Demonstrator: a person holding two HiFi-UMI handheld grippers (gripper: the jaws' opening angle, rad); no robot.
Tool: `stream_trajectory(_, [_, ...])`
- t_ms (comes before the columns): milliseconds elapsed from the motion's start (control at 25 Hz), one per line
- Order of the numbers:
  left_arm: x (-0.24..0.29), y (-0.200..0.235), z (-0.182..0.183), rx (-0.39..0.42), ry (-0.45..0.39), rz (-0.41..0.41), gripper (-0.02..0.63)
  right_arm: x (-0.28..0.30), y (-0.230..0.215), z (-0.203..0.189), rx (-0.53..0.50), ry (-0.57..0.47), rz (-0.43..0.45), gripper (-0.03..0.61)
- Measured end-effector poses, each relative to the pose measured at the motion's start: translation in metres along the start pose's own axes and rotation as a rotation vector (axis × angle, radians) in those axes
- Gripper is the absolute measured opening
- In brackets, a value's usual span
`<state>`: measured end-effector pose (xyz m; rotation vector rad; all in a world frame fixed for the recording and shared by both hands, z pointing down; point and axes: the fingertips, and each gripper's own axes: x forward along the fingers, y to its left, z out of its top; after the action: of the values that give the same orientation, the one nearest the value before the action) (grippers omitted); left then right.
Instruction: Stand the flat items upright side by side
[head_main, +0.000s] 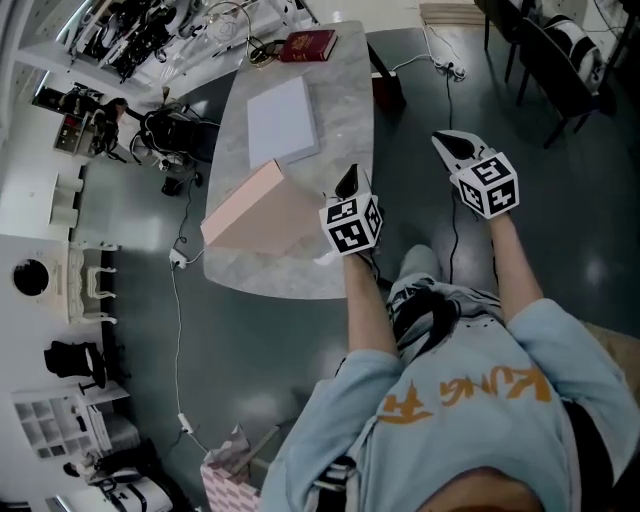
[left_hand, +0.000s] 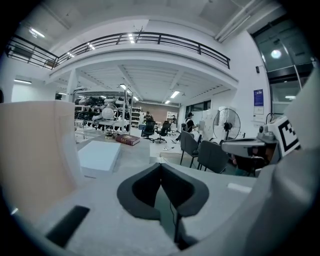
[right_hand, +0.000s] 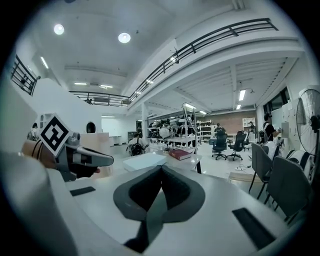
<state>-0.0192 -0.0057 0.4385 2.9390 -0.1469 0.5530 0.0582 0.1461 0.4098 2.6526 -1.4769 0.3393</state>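
Note:
A large pink flat item (head_main: 262, 208) stands on its edge at the near end of the marble table (head_main: 345, 90); it fills the left of the left gripper view (left_hand: 35, 150). A white flat item (head_main: 282, 120) lies flat behind it, and a red book (head_main: 307, 45) lies flat at the far end. My left gripper (head_main: 347, 183) hangs just right of the pink item over the table's near right edge, shut and empty (left_hand: 161, 167). My right gripper (head_main: 452, 145) is off the table to the right, above the floor, also shut and empty (right_hand: 161, 170).
Cables and a power strip (head_main: 445, 68) lie on the dark floor right of the table. Office chairs (head_main: 550, 50) stand at the far right, and cluttered shelves and gear (head_main: 140, 40) at the far left. A person's body and arms fill the bottom of the head view.

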Motion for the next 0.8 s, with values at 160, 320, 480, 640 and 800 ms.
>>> stream_trajectory(160, [0.020,0.005,-0.001,-0.027,0.000,0.017,0.012,0.014,-0.011,-0.001,-0.006,0.011,0.013,0.002])
stream_trajectory(320, [0.056,0.015,0.002,-0.059,0.006,0.047,0.012,0.042,-0.038,-0.003,-0.002,0.033,0.028,0.003])
stream_trajectory(480, [0.100,0.031,0.006,-0.087,0.008,0.073,0.013,0.083,-0.061,-0.007,-0.012,0.056,0.054,0.003])
stream_trajectory(640, [0.149,0.046,0.022,-0.102,0.022,0.099,0.012,0.126,-0.093,-0.001,0.005,0.073,0.079,0.003])
stream_trajectory(800, [0.193,0.070,0.039,-0.113,0.038,0.136,0.013,0.180,-0.119,0.005,0.022,0.097,0.112,0.003])
